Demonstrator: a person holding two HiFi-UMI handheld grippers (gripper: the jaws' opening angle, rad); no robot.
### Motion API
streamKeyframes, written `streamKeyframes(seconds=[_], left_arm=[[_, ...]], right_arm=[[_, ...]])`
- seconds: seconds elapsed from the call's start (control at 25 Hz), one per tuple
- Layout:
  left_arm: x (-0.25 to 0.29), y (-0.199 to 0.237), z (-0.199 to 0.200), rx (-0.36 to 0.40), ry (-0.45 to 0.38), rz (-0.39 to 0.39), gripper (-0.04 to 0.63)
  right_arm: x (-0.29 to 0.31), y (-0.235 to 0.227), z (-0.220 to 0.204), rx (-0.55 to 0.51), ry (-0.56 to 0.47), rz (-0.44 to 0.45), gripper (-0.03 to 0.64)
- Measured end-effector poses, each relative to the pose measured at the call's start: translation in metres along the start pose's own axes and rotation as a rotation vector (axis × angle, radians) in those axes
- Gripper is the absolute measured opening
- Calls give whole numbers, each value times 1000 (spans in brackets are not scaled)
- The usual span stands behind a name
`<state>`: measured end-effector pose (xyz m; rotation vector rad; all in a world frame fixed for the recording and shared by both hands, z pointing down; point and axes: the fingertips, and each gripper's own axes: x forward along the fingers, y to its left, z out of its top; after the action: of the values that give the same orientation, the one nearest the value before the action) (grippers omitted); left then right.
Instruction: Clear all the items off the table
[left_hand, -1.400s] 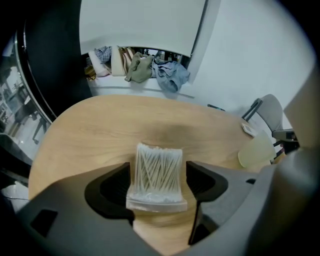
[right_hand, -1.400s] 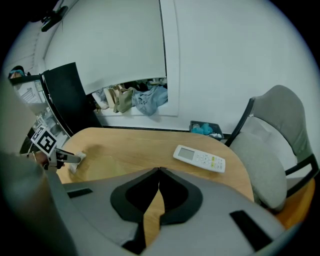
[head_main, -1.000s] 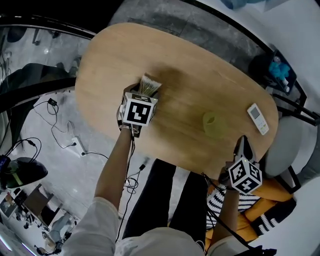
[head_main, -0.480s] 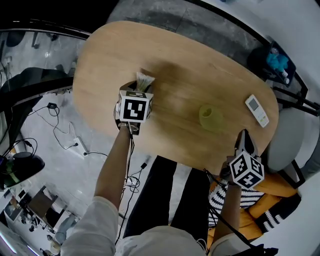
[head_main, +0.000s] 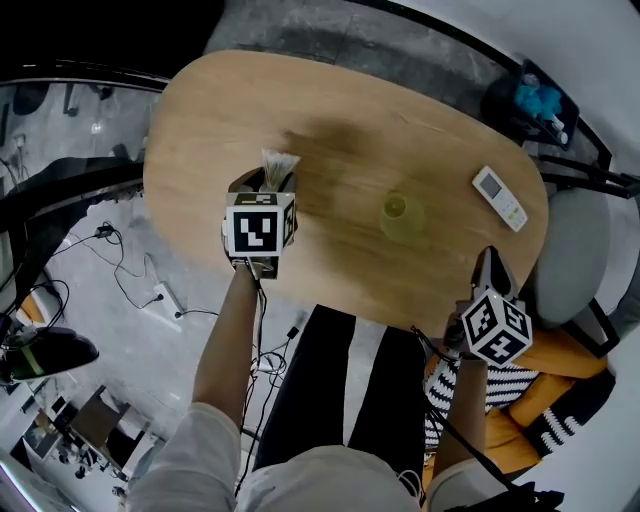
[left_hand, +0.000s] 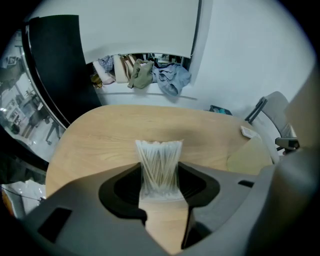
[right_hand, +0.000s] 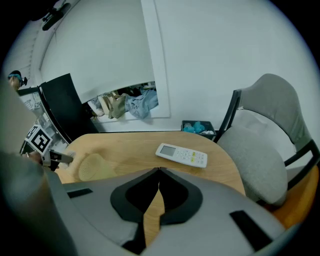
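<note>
Swab packet (left_hand: 159, 165), light and crushable, sits pinched near its base by left fingers (left_hand: 122, 190) that just closed; right fingers (right_hand: 180, 197) are pressed together, empty.

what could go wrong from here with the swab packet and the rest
The jaws of the left gripper have just been closing on the clear cotton swab packet and pinch only its lower end, so it may tip or slip out in transit. The remote lies near the table edge by the chair; a careless reach may knock it off.
</note>
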<state>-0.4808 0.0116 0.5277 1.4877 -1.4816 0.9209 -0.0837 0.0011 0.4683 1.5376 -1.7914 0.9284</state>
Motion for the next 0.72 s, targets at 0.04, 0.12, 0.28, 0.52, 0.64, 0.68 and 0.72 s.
streamKeyframes(seconds=[0.04, 0.12, 0.28, 0.52, 0.64, 0.68, 0.72], left_arm=[[-5, -4, 3, 0, -6, -2, 206], [-16, -10, 11, 9, -15, -4, 206], [-38, -26, 33, 40, -37, 0, 206], [-79, -56, 57, 32, -62, -3, 206], [-103, -79, 68, 44, -83, -19, 206], [-110, -89, 72, 53, -90, -26, 206], [-116, -98, 75, 63, -98, -33, 206]], right_arm=[[-3, -4, 1, 4, -3, -5, 25], [-9, -12, 5, 17, -11, -10, 24], [-22, -25, 12, 49, -32, -12, 24], [-55, -46, 21, 84, -54, -25, 25], [-75, -60, 29, 104, -75, -30, 23], [-82, -65, 31, 111, -82, -32, 25], [-89, -70, 33, 119, -90, -35, 23]])
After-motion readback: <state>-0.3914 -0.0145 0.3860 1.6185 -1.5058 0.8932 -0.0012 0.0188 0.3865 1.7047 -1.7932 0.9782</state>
